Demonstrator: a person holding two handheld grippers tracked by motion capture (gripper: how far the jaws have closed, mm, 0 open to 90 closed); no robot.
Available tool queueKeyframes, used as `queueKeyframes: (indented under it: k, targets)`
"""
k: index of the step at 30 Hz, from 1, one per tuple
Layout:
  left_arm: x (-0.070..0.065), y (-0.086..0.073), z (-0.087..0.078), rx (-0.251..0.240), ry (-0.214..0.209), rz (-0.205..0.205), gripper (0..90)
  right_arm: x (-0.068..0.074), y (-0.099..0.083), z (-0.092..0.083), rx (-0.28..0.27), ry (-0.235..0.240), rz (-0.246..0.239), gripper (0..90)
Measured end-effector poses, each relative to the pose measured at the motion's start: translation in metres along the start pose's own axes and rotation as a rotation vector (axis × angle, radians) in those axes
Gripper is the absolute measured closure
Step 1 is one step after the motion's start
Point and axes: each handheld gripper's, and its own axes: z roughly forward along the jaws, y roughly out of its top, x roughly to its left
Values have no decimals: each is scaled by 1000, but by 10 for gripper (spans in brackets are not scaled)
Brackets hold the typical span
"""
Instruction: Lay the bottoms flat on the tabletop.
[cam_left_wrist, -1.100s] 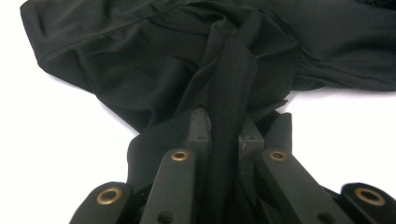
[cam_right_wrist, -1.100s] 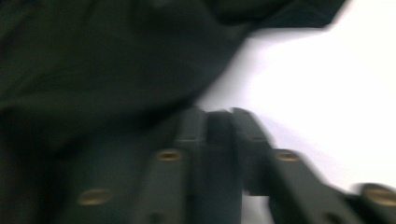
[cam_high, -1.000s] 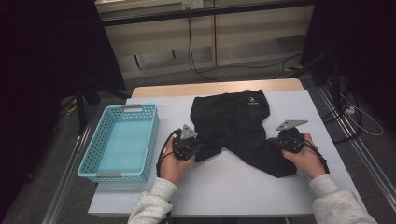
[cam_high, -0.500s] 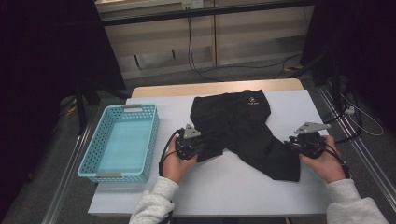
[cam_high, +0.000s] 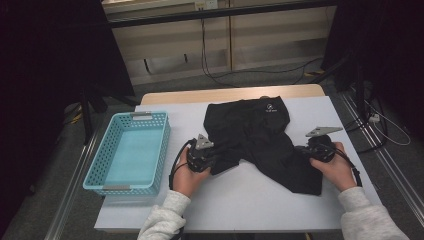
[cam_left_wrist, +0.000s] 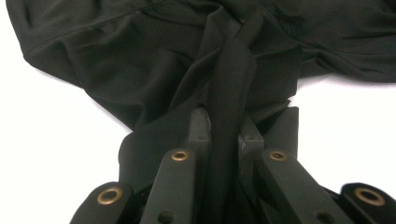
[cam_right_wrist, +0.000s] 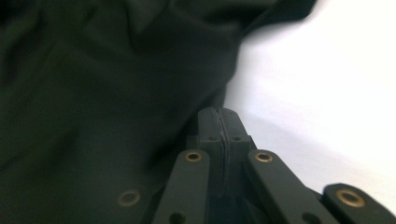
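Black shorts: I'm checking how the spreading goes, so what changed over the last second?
The right claw slid outward along the leg of the black shorts, opened briefly, then closed again; its pads now meet at the fabric's edge, grip unclear. The left claw stayed put, clamped on a fold. The blue basket did not move.
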Motion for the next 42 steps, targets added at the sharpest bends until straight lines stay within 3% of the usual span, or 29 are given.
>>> queueKeyframes:
  k: [5,7,8,12,18,21,24,26,30,35,39,41,42]
  targets:
    - [-1,0,2,3,0,7,811,-6,-3,-26,-42,-24,-11,893]
    - [-2,1,2,14,2,10,811,-6,-7,-29,-42,-43,-16,840]
    - [-2,1,2,14,2,7,810,-7,-8,-29,-41,-61,-21,774]
    - [-1,1,1,21,2,-2,810,-9,-4,-23,-55,-90,-8,707]
    - [4,-1,-4,17,17,-21,810,-11,5,-1,-35,-106,4,635]
    - [6,-4,-5,23,19,-25,811,-11,7,10,-10,-80,27,607]
    - [5,-5,-5,21,18,-25,810,-2,6,22,43,-25,-9,583]
    - [5,-5,-5,19,20,-24,810,4,7,26,26,12,4,555]
    - [3,-5,-5,16,17,-21,811,15,8,28,26,11,-20,607]
    - [1,-4,-2,17,11,-17,810,17,8,29,16,46,-11,891]
    - [1,-2,-2,17,7,-14,810,15,8,27,22,38,-3,900]
    - [1,-1,-2,17,10,-13,811,10,8,21,35,-9,-29,900]
    - [2,-1,-2,17,6,-15,811,6,8,16,33,-23,-15,900]
